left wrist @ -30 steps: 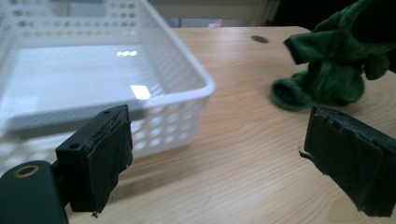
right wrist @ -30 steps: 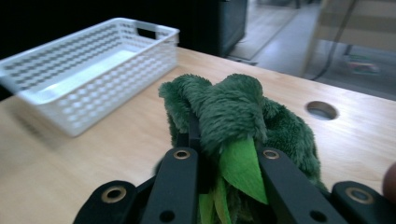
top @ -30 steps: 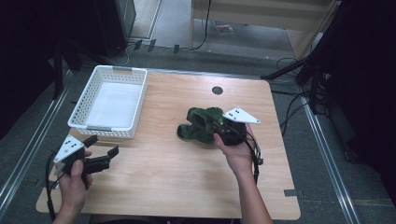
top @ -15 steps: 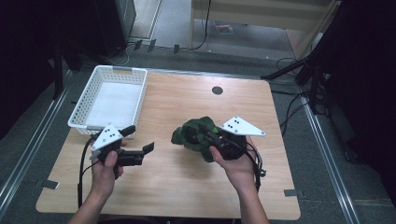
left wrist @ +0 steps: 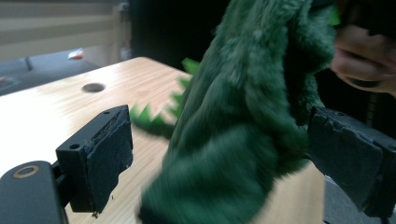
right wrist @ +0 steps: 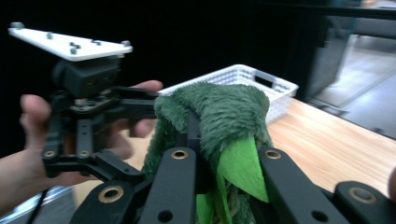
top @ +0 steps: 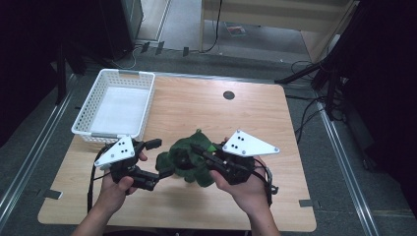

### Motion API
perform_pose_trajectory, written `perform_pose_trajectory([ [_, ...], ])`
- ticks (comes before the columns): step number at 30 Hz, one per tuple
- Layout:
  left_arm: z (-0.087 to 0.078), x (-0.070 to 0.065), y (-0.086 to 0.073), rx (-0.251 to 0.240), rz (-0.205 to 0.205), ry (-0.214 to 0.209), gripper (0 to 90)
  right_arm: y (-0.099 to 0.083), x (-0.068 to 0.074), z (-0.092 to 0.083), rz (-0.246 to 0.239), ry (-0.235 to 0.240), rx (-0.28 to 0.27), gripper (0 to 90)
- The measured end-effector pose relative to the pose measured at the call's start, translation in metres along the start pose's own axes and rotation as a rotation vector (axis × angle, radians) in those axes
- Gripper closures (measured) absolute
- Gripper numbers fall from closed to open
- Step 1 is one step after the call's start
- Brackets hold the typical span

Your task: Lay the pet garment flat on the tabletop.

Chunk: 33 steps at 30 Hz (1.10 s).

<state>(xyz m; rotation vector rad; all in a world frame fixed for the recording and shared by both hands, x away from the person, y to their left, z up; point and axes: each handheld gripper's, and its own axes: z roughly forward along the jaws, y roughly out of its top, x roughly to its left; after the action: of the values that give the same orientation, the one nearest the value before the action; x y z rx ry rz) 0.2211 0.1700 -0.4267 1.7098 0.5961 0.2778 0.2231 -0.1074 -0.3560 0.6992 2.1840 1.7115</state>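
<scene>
Over on the far left, behind the left tool, a white basket (top: 118, 105) sits on the wooden bench (top: 255, 118), its floor bare and pale. Just in front of it the person's left hand (top: 115, 189) grips the left tool (top: 160, 160), whose jaws stand wide apart; in the left gripper view the two black pads (left wrist: 105, 156) sit on either side of a green plush toy (top: 189, 160), with the fabric between them and close against the right-hand pad, though I cannot tell whether it truly touches. The toy hangs lifted above the bench between the two tools, with a row of light green felt spikes (left wrist: 149, 116) trailing toward the wood. To the right of it, the right tool (right wrist: 219, 144) is clamped narrow on the toy's fur, a bright green felt flap (right wrist: 240, 165) pinched between its jaws, held by the right hand (top: 248, 189). Beyond both tools, a small round hole (top: 228, 95) marks the bench top.
</scene>
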Motion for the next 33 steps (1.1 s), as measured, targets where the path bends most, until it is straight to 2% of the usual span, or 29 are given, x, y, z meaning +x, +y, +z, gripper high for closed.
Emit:
perform_pose_trajectory([
  [1,0.001,-0.002,0.000,0.005,0.006,0.000,12.1,-0.001,0.001,0.002,0.006,0.027,0.012,82.9],
  [2,0.004,-0.002,-0.002,0.020,-0.001,0.026,20.7,-0.002,0.000,0.004,0.009,0.034,0.026,82.7],
  [4,0.007,0.000,-0.005,0.037,-0.011,0.046,29.5,-0.007,-0.003,0.009,0.026,0.036,0.054,82.2],
  [5,0.007,0.001,-0.006,0.049,-0.018,0.058,37.1,-0.009,-0.005,0.012,0.038,0.045,0.066,81.8],
  [7,0.008,0.004,-0.007,0.073,-0.018,0.063,63.0,-0.012,-0.008,0.015,0.049,0.051,0.079,81.0],
  [8,0.008,0.005,-0.008,0.082,-0.023,0.060,71.8,-0.013,-0.008,0.016,0.051,0.052,0.085,80.0],
  [10,0.008,0.008,-0.010,0.094,-0.032,0.073,78.9,-0.014,-0.010,0.018,0.047,0.051,0.089,74.3],
  [12,0.008,0.013,-0.012,0.098,-0.072,0.074,81.5,-0.018,-0.014,0.020,0.059,-0.001,0.081,61.5],
  [13,0.008,0.015,-0.013,0.103,-0.087,0.081,82.2,-0.020,-0.019,0.022,0.077,-0.047,0.082,55.5],
  [14,0.008,0.016,-0.014,0.112,-0.102,0.093,82.5,-0.023,-0.024,0.024,0.099,-0.112,0.083,53.0],
  [15,0.008,0.018,-0.015,0.119,-0.114,0.096,82.8,-0.027,-0.030,0.025,0.119,-0.175,0.093,52.9],
  [16,0.008,0.018,-0.015,0.119,-0.114,0.096,83.0,-0.027,-0.030,0.025,0.119,-0.175,0.093,52.9],
  [17,0.008,0.022,-0.017,0.129,-0.135,0.105,83.0,-0.036,-0.043,0.026,0.157,-0.268,0.102,52.3],
  [18,0.008,0.022,-0.017,0.129,-0.135,0.105,83.0,-0.040,-0.048,0.025,0.167,-0.311,0.100,52.7],
  [19,0.007,0.026,-0.018,0.123,-0.172,0.114,82.9,-0.043,-0.052,0.024,0.181,-0.350,0.101,52.9],
  [20,0.006,0.029,-0.019,0.117,-0.196,0.116,82.9,-0.045,-0.056,0.023,0.199,-0.358,0.097,52.5],
  [21,0.006,0.029,-0.019,0.117,-0.196,0.116,82.9,-0.046,-0.058,0.021,0.206,-0.329,0.084,51.6],
  [22,0.005,0.032,-0.020,0.110,-0.219,0.113,82.9,-0.046,-0.058,0.021,0.206,-0.329,0.084,51.6],
  [23,0.004,0.034,-0.020,0.102,-0.241,0.115,82.9,-0.045,-0.058,0.021,0.205,-0.291,0.073,50.9],
  [24,0.002,0.038,-0.022,0.095,-0.264,0.115,82.9,-0.043,-0.053,0.022,0.186,-0.193,0.064,46.9],
  [26,0.001,0.040,-0.023,0.086,-0.276,0.108,82.8,-0.044,-0.049,0.028,0.168,-0.158,0.087,39.4],
  [27,0.000,0.040,-0.023,0.084,-0.280,0.110,82.7,-0.046,-0.048,0.033,0.163,-0.141,0.119,35.0],
  [28,0.000,0.040,-0.023,0.084,-0.280,0.110,82.7,-0.046,-0.048,0.033,0.163,-0.141,0.119,35.0],
  [29,-0.001,0.040,-0.022,0.082,-0.293,0.123,82.7,-0.052,-0.047,0.043,0.154,-0.116,0.166,21.7],
  [30,-0.001,0.040,-0.022,0.082,-0.293,0.123,82.7,-0.052,-0.047,0.043,0.154,-0.116,0.166,21.7],
  [31,-0.001,0.041,-0.022,0.075,-0.304,0.123,82.7,-0.055,-0.046,0.046,0.150,-0.083,0.176,19.8],
  [32,-0.002,0.042,-0.022,0.076,-0.309,0.128,82.6,-0.058,-0.043,0.049,0.128,-0.010,0.174,13.2],
  [33,-0.004,0.043,-0.022,0.071,-0.327,0.138,82.6,-0.058,-0.041,0.048,0.110,0.011,0.169,13.1],
])
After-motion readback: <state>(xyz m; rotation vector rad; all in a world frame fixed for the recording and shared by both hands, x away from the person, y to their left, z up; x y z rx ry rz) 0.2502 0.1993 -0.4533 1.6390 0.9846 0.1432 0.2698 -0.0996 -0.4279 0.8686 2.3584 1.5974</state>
